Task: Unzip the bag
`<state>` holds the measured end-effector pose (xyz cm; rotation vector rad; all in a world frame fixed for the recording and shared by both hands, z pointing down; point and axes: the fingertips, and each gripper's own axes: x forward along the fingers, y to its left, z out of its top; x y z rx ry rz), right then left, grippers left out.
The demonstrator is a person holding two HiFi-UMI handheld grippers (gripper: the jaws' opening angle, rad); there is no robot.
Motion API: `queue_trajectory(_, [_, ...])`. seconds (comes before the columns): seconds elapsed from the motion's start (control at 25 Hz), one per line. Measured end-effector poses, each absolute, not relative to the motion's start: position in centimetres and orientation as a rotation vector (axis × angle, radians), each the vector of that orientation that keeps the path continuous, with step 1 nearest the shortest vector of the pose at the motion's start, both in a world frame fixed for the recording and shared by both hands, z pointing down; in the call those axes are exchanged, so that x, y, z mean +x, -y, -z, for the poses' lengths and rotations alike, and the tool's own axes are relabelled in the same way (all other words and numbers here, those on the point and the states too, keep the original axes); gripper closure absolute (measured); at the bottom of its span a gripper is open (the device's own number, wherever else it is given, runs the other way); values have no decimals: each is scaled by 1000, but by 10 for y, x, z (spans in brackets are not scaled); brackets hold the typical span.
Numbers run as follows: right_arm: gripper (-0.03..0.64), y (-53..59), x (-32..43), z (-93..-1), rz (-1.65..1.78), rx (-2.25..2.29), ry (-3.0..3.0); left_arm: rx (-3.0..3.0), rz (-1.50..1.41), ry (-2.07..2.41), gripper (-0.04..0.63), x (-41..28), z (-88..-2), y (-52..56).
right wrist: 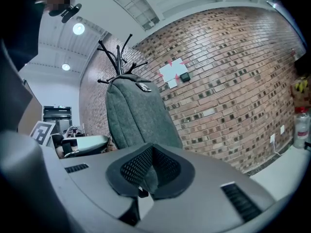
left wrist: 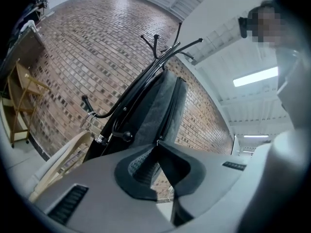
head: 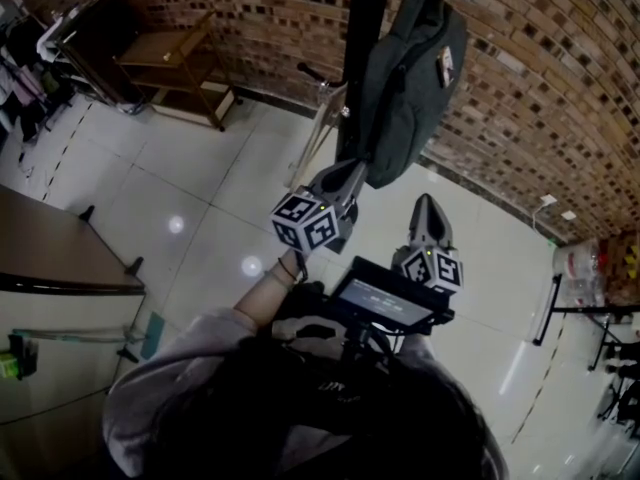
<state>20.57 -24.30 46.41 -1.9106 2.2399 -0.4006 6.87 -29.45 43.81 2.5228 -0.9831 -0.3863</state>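
Brick wall (head: 540, 88) fills the back of the room, running down to a glossy white tiled floor (head: 200, 188). Against the wall at the left stands a wooden shelf (head: 170, 63). A black coat stand (head: 365, 48) rises from the floor near the middle of the head view, and the grey felt bag (head: 410, 88) hangs from its upper hooks, right beside the pole and tilted a little, with a small pale label (head: 446, 65) near its top.

The left gripper (head: 355, 170) reaches up to the bag's lower corner. Its jaws are pressed together, and their tips meet right at the dark seam running along the bag's edge; whether a zip pull is pinched there is too small to tell. The right gripper (head: 426, 204) points upward lower down and to the right, apart from the bag, which shows whole in its own view. Its jaws are also together, with nothing between them. Each gripper carries a cube of square markers near the person's hands
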Motion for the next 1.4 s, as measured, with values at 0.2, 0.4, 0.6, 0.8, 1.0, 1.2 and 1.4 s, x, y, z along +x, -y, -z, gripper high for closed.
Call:
queue_trajectory(0.2, [618,240,209,-465,397,-1924,-2231,2526,363,989,586,71,-449,295])
queue_trajectory(0.4, [618,239,210,-467,392,-1929,-2225,2514,318,999,586,75,-467,298])
queue_trajectory(0.6, [618,238,210,-465,398,-1936,-2220,2478,295,989,585,79,-482,301])
queue_trajectory(0.8, [618,235,211,-465,398,-1937,-2222,2485,293,981,584,80,-483,302])
queue_trajectory(1.0, [618,234,211,-463,392,-1923,-2218,2475,288,979,583,76,-476,299])
queue_trajectory(1.2, [618,234,206,-468,385,-1926,-2259,2511,169,1079,584,59,-480,279])
queue_trajectory(1.4, [618,240,196,-473,389,-1939,-2318,2487,119,1181,584,39,-489,276])
